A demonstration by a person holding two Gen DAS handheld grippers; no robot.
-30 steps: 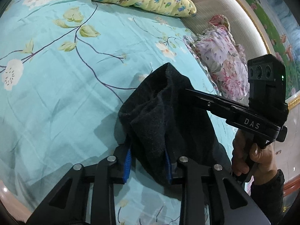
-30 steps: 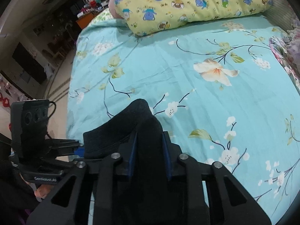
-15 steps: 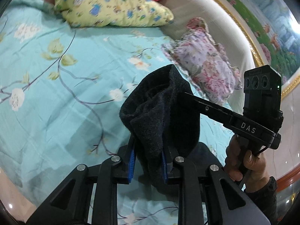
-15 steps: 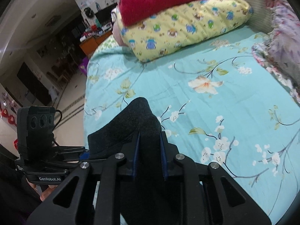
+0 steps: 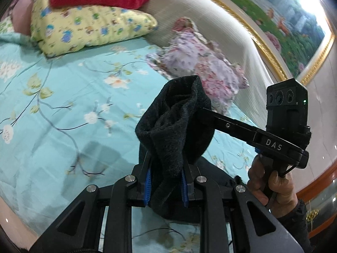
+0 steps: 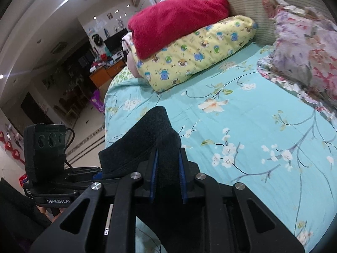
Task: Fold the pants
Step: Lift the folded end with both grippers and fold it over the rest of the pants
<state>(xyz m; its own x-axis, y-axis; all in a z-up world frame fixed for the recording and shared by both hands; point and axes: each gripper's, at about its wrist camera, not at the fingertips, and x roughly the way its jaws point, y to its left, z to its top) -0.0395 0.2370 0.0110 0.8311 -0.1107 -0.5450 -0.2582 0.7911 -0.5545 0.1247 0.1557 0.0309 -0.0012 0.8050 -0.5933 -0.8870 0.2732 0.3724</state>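
Bedroom, bed with teal floral sheet (image 5: 63, 97) as the work surface. Left gripper (image 5: 166, 181) clenched on a bunched edge of the pants (image 5: 174, 130); right gripper (image 6: 167, 175) clamped on another part of the same garment, the two close together with a short span of cloth between them. Pants are lifted off the sheet over the near edge of the bed, the rest hanging below the grippers and mostly hidden. Progress, as a judgement: early or mid-fold; no flat, squared stack is visible, so laying down, folding and smoothing look not yet done. Fabric is black, thick, fuzzy knit or fleece, limp, and slumps into rounded lumps rather than crisp creases. Finger pads (image 5: 148, 186) are blue, ribbed; linkage is matte black with silver pivots. Further out: yellow cartoon-print pillow (image 6: 195, 50) at the far edge, red plush blanket (image 6: 174, 21) on top of it, floral ruffled pillow (image 5: 200, 63) at the far right against the ribbed beige headboard (image 5: 200, 16).
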